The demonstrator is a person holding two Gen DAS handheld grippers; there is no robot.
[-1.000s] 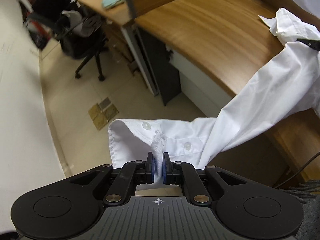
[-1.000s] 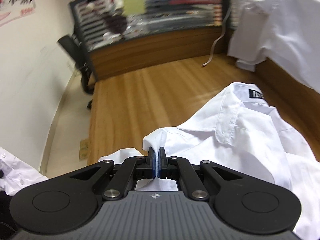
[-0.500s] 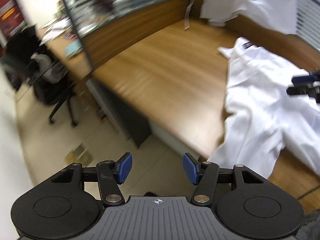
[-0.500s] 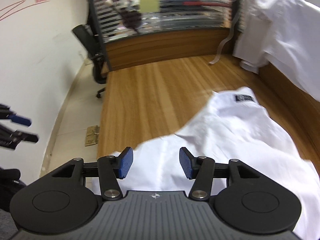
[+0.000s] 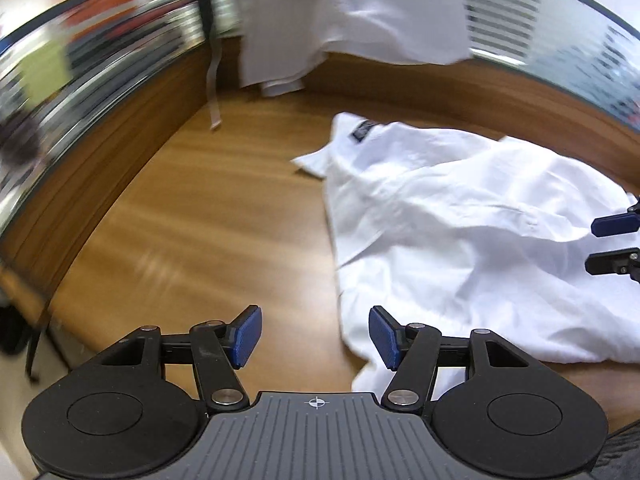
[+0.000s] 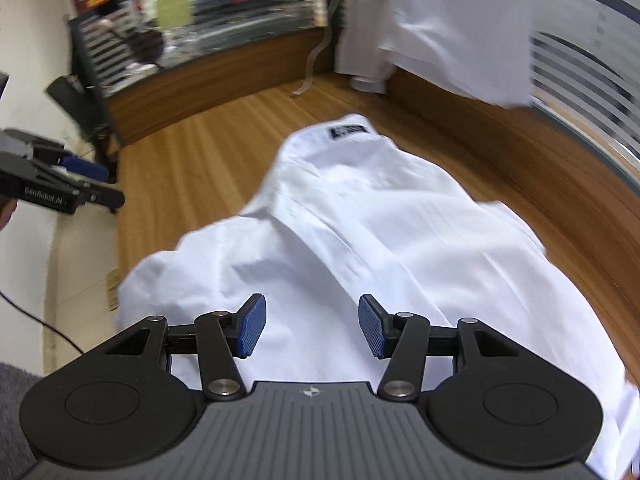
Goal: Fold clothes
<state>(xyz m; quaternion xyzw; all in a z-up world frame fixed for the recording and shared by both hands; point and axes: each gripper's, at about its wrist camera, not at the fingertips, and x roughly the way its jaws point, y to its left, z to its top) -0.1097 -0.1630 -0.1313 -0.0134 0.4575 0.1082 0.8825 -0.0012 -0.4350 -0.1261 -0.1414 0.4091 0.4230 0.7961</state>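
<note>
— So, the grippers?
— Left gripper is opening, nothing between its pads; right gripper is spread above cloth, gripping nothing.
— Shirts?
— Two. One white shirt lies on the wooden desk, lengthwise, collar farthest away. Another shirt hangs behind.

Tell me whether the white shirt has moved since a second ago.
Yes. The white shirt was stretched off the wooden desk's front edge toward the left gripper; now, released, it lies slumped on the desktop.
</note>
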